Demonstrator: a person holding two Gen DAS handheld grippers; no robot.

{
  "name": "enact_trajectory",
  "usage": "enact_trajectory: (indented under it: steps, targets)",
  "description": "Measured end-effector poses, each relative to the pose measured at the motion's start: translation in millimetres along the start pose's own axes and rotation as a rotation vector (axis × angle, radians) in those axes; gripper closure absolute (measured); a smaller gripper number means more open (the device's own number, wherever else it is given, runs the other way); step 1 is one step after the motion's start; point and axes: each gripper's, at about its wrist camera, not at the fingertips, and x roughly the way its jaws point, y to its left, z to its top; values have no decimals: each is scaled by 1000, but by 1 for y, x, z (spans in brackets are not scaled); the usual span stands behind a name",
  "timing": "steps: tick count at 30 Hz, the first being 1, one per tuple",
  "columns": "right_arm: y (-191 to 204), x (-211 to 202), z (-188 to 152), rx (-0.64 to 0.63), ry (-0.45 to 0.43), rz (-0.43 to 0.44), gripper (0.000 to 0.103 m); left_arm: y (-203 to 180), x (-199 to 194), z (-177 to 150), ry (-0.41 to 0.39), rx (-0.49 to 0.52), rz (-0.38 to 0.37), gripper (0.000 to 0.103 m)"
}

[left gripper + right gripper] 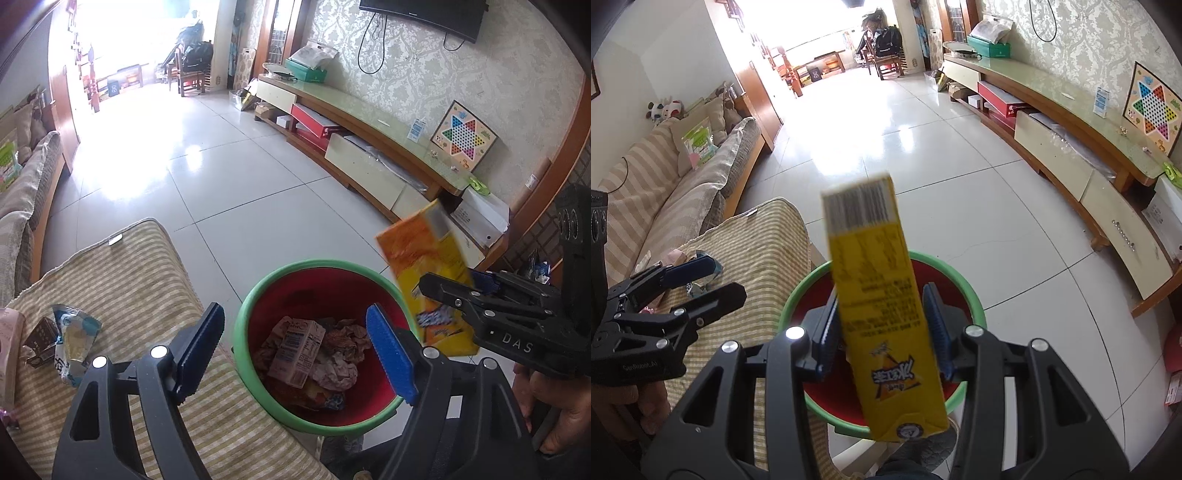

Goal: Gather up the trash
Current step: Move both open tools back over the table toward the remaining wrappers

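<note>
Right gripper (882, 328) brackets the yellow carton (882, 314) over the bin (964, 291), its hold unclear, likely for dropping; left gripper (295, 350) gapes empty above binned trash (295, 354); wrappers (70, 339) wait on the cushion (147, 277)

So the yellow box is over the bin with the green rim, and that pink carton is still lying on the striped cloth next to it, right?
Not quite. The pink carton is not on the striped cloth; the left wrist view shows it already inside the bin, on crumpled paper. The yellow box is indeed over that green-rimmed bin, between the right claw's fingers.
</note>
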Motion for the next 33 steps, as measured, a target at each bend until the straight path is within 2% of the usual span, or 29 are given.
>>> enact_trajectory:
  steps: [1,2,3,8,11,13,18,33]
  targets:
    - [3,-1,0,-12,-3,0,43,3,-2,0,-2,0,4,27]
    - [7,-3,0,-24,-13,-8,26,5,-6,-1,-6,0,10,27]
    - [10,-7,1,-36,-27,-18,19,8,-10,-1,-15,-1,19,27]
    - [27,-13,5,-79,-55,-37,5,26,-33,-3,-53,-26,52,18]
    - [37,-17,8,-85,-65,-41,5,38,-50,-6,-84,-52,73,8]
    - [44,-18,9,-90,-64,-57,5,47,-62,-8,-103,-68,90,8]
    - [70,-23,8,-113,-70,-35,5,73,-91,-21,-129,-102,120,8]
    - [170,-32,-3,-236,-79,25,5,156,-172,-85,-183,-243,225,8]
